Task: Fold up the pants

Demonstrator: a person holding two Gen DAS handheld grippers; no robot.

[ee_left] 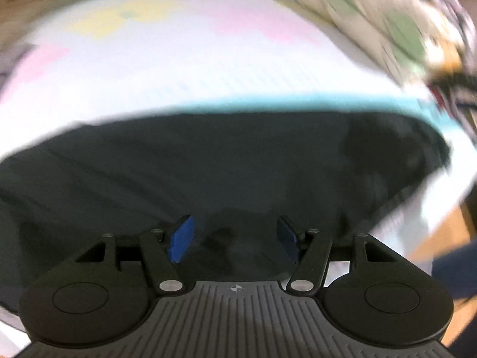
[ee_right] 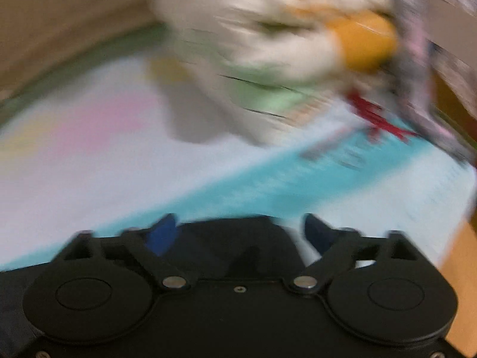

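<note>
Dark pants (ee_left: 208, 164) lie spread on a pale mat (ee_left: 179, 68) with a teal stripe, filling the lower half of the left wrist view. My left gripper (ee_left: 234, 240) is open, its blue pads (ee_left: 181, 238) apart just above the dark cloth, holding nothing. In the right wrist view my right gripper (ee_right: 238, 232) is open, blue pads (ee_right: 162, 235) wide apart, with a dark fold of the pants (ee_right: 229, 238) lying between and below them. Both views are motion-blurred.
A heap of white, green and orange patterned laundry (ee_right: 268, 53) sits at the far side of the mat (ee_right: 89, 149). A red item (ee_right: 375, 116) lies beside it. Wooden floor (ee_right: 459, 256) shows past the mat's right edge.
</note>
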